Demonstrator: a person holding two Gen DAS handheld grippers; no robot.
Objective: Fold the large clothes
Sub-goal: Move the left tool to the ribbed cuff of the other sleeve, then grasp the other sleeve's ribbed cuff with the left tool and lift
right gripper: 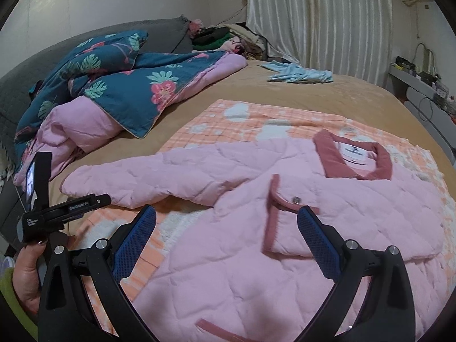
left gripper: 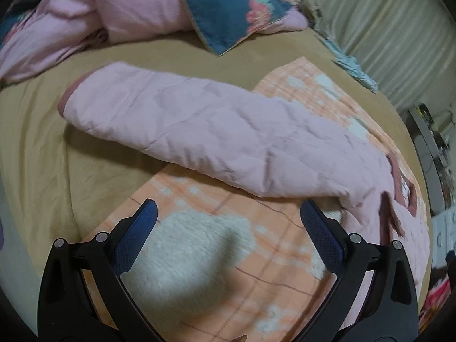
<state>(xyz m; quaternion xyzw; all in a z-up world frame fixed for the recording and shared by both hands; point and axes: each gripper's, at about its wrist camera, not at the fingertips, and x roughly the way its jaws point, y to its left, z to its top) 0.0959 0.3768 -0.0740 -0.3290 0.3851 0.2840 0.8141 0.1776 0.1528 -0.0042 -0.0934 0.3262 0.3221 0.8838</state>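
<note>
Bed (right gripper: pixel 327 97) is covered by a tan sheet; an orange-and-white checked blanket (right gripper: pixel 250 119) lies spread over its near half. The pink quilted jacket (right gripper: pixel 327 213) lies flat on that blanket, collar (right gripper: pixel 353 156) toward 1 o'clock in the right wrist view, one sleeve (left gripper: pixel 176 125) stretched toward 10 o'clock past the blanket edge onto the sheet. A rumpled teal floral quilt (right gripper: pixel 119 85) with pink lining is heaped at 10 o'clock; a light blue cloth (right gripper: pixel 299 74) lies at 1 o'clock near the pale pleated curtain (right gripper: pixel 319 22). A shelf (right gripper: pixel 421 85) with clutter stands at 2 o'clock. Left gripper (left gripper: pixel 228 216) is spread wide above the blanket, just short of the sleeve, holding nothing. Right gripper (right gripper: pixel 225 222) is likewise wide apart over the jacket front, empty.
</note>
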